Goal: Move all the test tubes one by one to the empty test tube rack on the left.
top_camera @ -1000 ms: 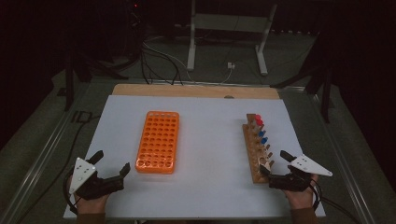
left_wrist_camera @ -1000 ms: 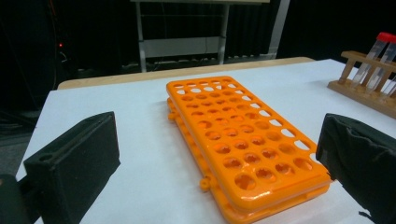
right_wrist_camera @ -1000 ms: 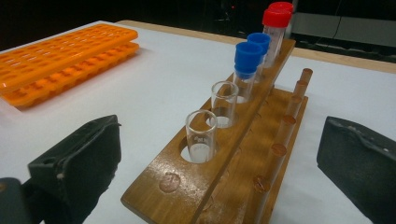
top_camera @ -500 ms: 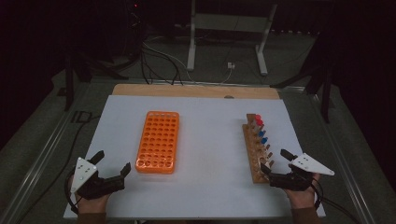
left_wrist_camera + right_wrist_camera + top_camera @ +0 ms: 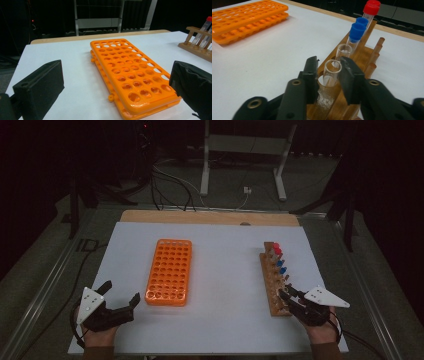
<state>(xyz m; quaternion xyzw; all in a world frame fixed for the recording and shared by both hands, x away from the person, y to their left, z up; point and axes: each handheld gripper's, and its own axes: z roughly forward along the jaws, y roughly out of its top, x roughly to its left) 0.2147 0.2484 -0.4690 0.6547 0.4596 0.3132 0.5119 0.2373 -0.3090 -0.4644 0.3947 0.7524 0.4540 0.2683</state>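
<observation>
A wooden tube rack [image 5: 272, 296] stands at the right of the white table; the right gripper view shows it close up [image 5: 364, 53]. It holds red-capped tubes [image 5: 371, 7], blue-capped tubes [image 5: 357, 29] and two uncapped clear tubes. My right gripper [image 5: 283, 293] [image 5: 329, 68] has just been closing, and its jaws now clamp the nearest clear tube [image 5: 332, 72], which stands in the rack. An empty orange tube rack [image 5: 169, 271] [image 5: 130, 75] lies left of centre. My left gripper [image 5: 121, 292] [image 5: 117, 77] rests open near its front left corner, holding nothing.
The white table top [image 5: 225, 285] has bare room between the two racks. A wooden strip [image 5: 210, 217] runs along its far edge. Beyond it stand a metal stand [image 5: 242, 150] and cables on a dark floor.
The right gripper's jaws, wide open one second ago, have closed around the front clear tube in the wooden rack. The left gripper has stayed where it was.
</observation>
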